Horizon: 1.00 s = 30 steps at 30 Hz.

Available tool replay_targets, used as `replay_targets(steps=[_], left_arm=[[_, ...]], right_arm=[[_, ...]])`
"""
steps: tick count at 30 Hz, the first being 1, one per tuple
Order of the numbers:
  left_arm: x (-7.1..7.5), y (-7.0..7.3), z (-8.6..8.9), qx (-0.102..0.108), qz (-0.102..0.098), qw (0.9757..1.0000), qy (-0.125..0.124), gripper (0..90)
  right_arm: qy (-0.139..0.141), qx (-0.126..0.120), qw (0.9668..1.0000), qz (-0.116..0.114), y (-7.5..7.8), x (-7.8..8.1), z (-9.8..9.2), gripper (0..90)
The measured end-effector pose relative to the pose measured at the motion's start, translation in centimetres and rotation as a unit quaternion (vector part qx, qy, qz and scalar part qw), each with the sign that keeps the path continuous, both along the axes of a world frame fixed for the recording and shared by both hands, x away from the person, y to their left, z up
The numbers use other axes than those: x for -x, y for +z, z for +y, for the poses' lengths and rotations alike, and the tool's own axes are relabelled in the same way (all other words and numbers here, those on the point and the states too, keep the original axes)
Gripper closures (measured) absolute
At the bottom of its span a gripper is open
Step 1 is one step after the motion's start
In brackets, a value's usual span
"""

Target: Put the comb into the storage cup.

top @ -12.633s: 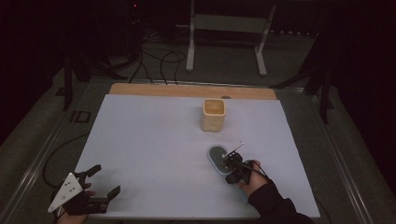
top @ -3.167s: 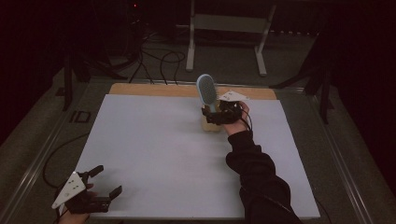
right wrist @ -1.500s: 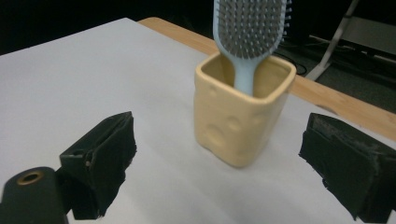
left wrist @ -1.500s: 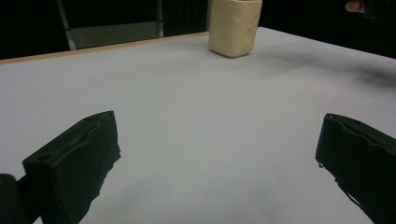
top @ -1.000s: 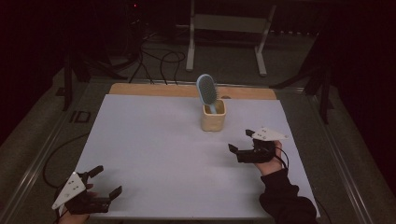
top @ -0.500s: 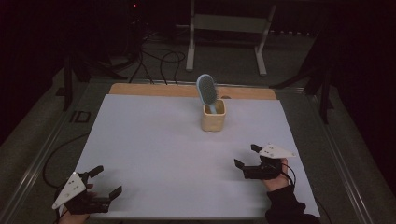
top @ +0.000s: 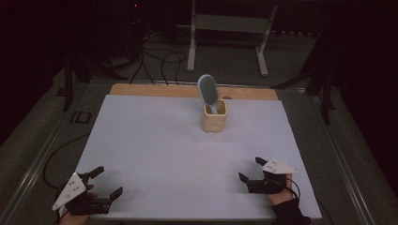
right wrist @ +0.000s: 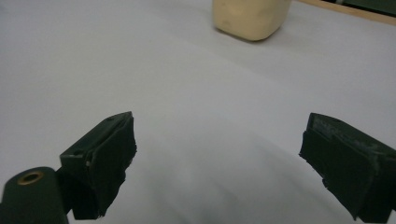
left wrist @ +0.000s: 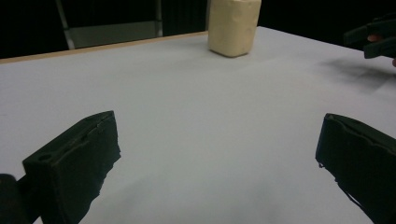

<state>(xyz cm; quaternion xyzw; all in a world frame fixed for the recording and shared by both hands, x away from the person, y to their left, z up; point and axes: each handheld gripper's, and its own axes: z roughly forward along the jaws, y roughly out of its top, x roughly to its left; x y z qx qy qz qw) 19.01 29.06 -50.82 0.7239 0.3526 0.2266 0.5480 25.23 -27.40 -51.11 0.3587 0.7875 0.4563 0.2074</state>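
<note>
A pale blue hairbrush (top: 208,93) stands handle-down in a cream cup (top: 214,117) at the far middle of the white table. The cup (left wrist: 233,26) also appears far off in the left gripper view, and the same cup (right wrist: 251,16) at the top of the right gripper view. My right gripper (top: 249,170) rests open near the front right, its jaws wide apart with bare table between them. My left gripper (top: 107,181) sits open at the front left corner, holding nothing. In the left gripper view the other gripper (left wrist: 373,37) appears at the far right.
The white table sheet (top: 164,154) ends in a wooden strip (top: 155,90) along its far edge. Beyond it on the floor stand a metal frame (top: 227,23) and loose cables (top: 155,51). Dark floor surrounds the table.
The right gripper carried the hairbrush from the table's front to the cup, left it standing there, then drew back open to the front right. The left gripper has stayed still.
</note>
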Motion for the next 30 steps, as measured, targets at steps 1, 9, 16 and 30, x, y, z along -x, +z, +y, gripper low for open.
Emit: replay_targets(steps=[1,9,16,30], left_arm=[[0.0,0.0,0.0,0.000,0.000,1.0000,0.000,0.0],[0.0,0.0,-0.1,-0.003,0.000,1.0000,-0.001,0.0],[0.0,0.0,-0.1,-0.004,0.000,1.0000,-0.003,0.0],[0.0,0.0,-0.1,-0.006,0.000,1.0000,-0.004,0.0]], right_arm=[[-0.001,0.003,1.0000,0.003,-0.2,0.2,0.0,9.8],[-0.011,0.004,0.9999,0.008,-0.8,0.6,-0.7,9.8],[-0.012,0.012,0.9998,0.011,-1.2,0.0,-0.8,9.8],[-0.019,0.011,0.9997,0.004,-1.1,-0.2,-1.0,9.7]])
